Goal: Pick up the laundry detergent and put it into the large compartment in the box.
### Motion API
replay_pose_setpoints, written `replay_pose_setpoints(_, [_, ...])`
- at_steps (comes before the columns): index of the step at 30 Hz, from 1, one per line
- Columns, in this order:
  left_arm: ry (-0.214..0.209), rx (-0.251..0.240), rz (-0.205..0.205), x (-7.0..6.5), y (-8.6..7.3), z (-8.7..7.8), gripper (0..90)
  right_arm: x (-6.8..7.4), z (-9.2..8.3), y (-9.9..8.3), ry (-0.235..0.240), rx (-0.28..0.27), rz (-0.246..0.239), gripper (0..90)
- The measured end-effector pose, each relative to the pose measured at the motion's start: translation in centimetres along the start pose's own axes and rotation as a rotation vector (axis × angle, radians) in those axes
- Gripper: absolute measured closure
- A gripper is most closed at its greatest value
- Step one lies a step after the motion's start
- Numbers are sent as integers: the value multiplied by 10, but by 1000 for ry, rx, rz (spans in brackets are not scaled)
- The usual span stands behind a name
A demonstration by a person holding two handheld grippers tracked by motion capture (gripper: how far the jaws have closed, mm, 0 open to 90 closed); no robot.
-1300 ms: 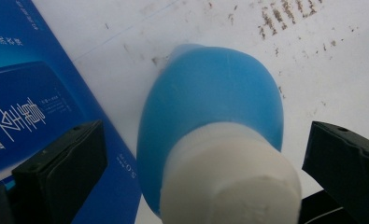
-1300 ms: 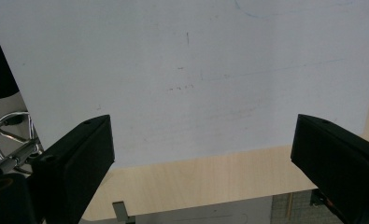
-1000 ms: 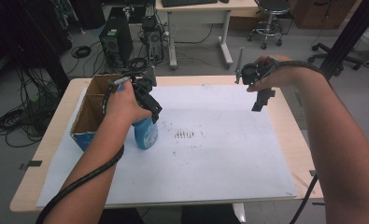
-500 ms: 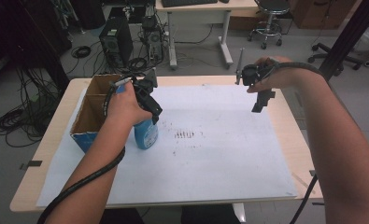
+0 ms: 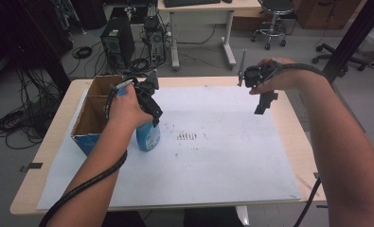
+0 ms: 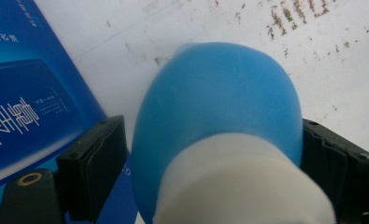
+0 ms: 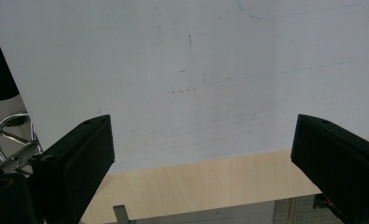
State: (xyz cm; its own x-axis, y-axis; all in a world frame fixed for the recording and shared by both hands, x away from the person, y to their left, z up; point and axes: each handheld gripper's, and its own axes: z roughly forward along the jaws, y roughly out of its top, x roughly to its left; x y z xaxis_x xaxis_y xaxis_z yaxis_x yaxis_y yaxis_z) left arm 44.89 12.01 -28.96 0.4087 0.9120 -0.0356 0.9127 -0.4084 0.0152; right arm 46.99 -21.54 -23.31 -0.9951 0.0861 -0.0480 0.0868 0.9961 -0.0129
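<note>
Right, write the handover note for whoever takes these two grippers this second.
Left gripper: jaws on either side of the blue bottle, at its white neck, seemingly shut on it. The bottle stands upright on the white sheet, right beside the blue cardboard box.
Right gripper: open, holding nothing, in the air over the sheet's far right part.
Done: bottle grasped.
Left: probably moving the bottle, perhaps into the box; that is a guess.
</note>
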Motion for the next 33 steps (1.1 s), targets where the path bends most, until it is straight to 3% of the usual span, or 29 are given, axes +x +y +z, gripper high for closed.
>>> replay_pose_setpoints(33, [2, -3, -32, 1, 1, -1, 345, 0, 5, 0, 6, 1, 1, 61])
